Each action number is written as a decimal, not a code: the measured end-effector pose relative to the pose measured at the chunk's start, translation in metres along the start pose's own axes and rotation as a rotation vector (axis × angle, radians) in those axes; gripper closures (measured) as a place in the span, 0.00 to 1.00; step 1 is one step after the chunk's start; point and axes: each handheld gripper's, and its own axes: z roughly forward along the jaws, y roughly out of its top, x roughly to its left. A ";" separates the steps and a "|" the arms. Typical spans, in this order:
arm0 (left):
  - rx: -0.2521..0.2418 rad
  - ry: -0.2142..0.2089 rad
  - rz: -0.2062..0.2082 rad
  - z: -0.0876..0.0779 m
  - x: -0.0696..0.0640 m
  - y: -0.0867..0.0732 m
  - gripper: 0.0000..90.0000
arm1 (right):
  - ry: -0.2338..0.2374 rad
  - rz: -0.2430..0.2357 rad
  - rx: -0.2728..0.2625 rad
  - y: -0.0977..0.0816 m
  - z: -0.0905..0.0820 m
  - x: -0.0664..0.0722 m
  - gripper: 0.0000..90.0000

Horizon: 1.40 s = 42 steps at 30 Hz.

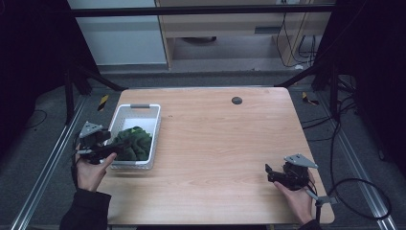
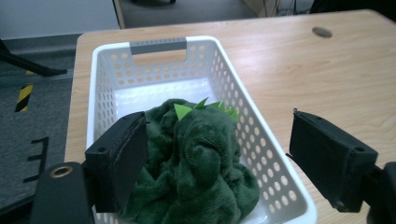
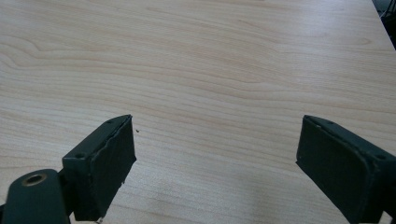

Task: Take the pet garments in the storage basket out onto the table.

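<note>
The left gripper (image 1: 111, 152) is at approx. 8 o'clock of the table (image 1: 215, 143), at the near end of the white basket (image 1: 139, 111). Its jaws are spread wide. In the left gripper view (image 2: 217, 158) one jaw is inside the basket and touches the green plush toy (image 2: 196, 163) on its side; the other jaw is outside, over the basket's rim on the table side. So the jaws stand on both sides of toy + basket wall, not pressed on anything.

The green plush toy (image 1: 134, 143) lies crumpled in the near half of the basket, w/ some light green pointed spikes (image 2: 205, 106) on top. The far half of the basket shows its bare bottom, and a grey handle (image 2: 158, 45) is on the far end wall.

The right gripper (image 1: 269, 172) is at approx. 4 o'clock, near the table edge, well apart from the basket. Its jaws are also spread wide, w/ nothing between them, just bare wood below (image 3: 215, 158).

A dark round hole (image 1: 236, 100) sits at approx. 12 o'clock of the table.
</note>
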 end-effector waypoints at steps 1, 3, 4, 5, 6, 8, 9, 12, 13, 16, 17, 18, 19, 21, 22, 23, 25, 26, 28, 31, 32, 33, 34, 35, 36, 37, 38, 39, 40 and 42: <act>0.025 -0.003 0.006 0.003 0.001 0.003 0.21 | 0.002 -0.001 0.001 0.000 0.000 0.000 0.13; 0.043 0.005 0.016 0.006 0.002 0.005 0.21 | 0.002 0.000 0.003 0.000 0.000 0.001 0.13; 0.043 0.005 0.016 0.006 0.002 0.005 0.21 | 0.002 0.000 0.003 0.000 0.000 0.001 0.13; 0.057 0.007 0.023 0.008 0.002 0.007 0.21 | 0.003 0.002 0.006 0.000 0.000 0.001 0.13; 0.070 0.010 0.032 0.010 0.003 0.009 0.21 | 0.004 0.000 0.008 0.000 0.001 0.001 0.13; 0.104 0.022 0.056 0.014 0.002 0.014 0.21 | 0.004 -0.007 0.012 0.000 0.002 0.001 0.13; 0.114 0.022 0.061 0.016 0.003 0.015 0.21 | 0.006 -0.006 0.013 0.000 0.002 0.001 0.13; 0.150 0.025 0.076 0.022 0.002 0.018 0.21 | 0.008 -0.006 0.018 0.000 0.002 0.001 0.13; 0.150 0.025 0.076 0.022 0.002 0.018 0.21 | 0.008 -0.006 0.018 0.000 0.002 0.001 0.13; 0.196 0.019 0.097 0.030 0.000 0.020 0.21 | 0.011 -0.011 0.024 0.000 0.003 0.002 0.13; 0.204 0.017 0.100 0.032 -0.001 0.020 0.21 | 0.011 -0.014 0.025 0.000 0.003 0.002 0.13; 0.218 0.017 0.104 0.034 -0.001 0.020 0.21 | 0.012 -0.014 0.027 0.000 0.003 0.002 0.13; 0.218 0.017 0.104 0.034 -0.001 0.020 0.21 | 0.013 -0.014 0.029 0.000 0.003 0.002 0.13; 0.243 0.013 0.108 0.040 -0.002 0.020 0.21 | 0.015 -0.012 0.031 0.000 0.003 0.002 0.13; 0.243 0.013 0.108 0.040 -0.002 0.020 0.21 | 0.015 -0.012 0.031 0.000 0.003 0.002 0.13; 0.254 0.013 0.110 0.042 -0.001 0.020 0.21 | 0.014 -0.015 0.030 -0.001 0.004 0.002 0.13; 0.266 0.014 0.112 0.044 -0.001 0.020 0.21 | 0.014 -0.014 0.031 -0.001 0.004 0.002 0.13; 0.271 0.014 0.113 0.045 -0.001 0.020 0.21 | 0.013 -0.016 0.031 -0.001 0.004 0.002 0.13; 0.291 0.017 0.118 0.047 -0.002 0.021 0.21 | 0.012 -0.022 0.033 -0.001 0.004 0.002 0.13; 0.314 0.024 0.123 0.051 -0.003 0.022 0.21 | 0.015 -0.023 0.038 -0.001 0.005 0.002 0.13; 0.322 0.026 0.126 0.052 -0.003 0.022 0.21 | 0.016 -0.022 0.039 -0.001 0.005 0.003 0.13; 0.322 0.026 0.126 0.052 -0.003 0.022 0.21 | 0.016 -0.022 0.040 -0.001 0.005 0.003 0.13; 0.339 0.030 0.128 0.055 -0.004 0.023 0.21 | 0.017 -0.023 0.040 -0.001 0.005 0.003 0.13; 0.352 0.033 0.131 0.057 -0.004 0.023 0.21 | 0.017 -0.022 0.041 -0.001 0.005 0.003 0.13; 0.358 0.034 0.130 0.058 -0.004 0.023 0.21 | 0.017 -0.024 0.043 -0.001 0.005 0.003 0.13; 0.368 0.034 0.127 0.060 -0.004 0.023 0.21 | 0.017 -0.026 0.043 -0.001 0.005 0.002 0.13; 0.368 0.034 0.127 0.060 -0.004 0.023 0.22 | 0.018 -0.026 0.044 -0.001 0.006 0.003 0.13; 0.387 0.035 0.132 0.062 -0.004 0.024 0.22 | 0.018 -0.027 0.045 -0.001 0.006 0.003 0.13; 0.387 0.035 0.132 0.062 -0.004 0.024 0.22 | 0.018 -0.027 0.045 -0.001 0.006 0.003 0.13; 0.412 0.035 0.140 0.065 -0.005 0.024 0.23 | 0.020 -0.027 0.050 -0.001 0.006 0.003 0.13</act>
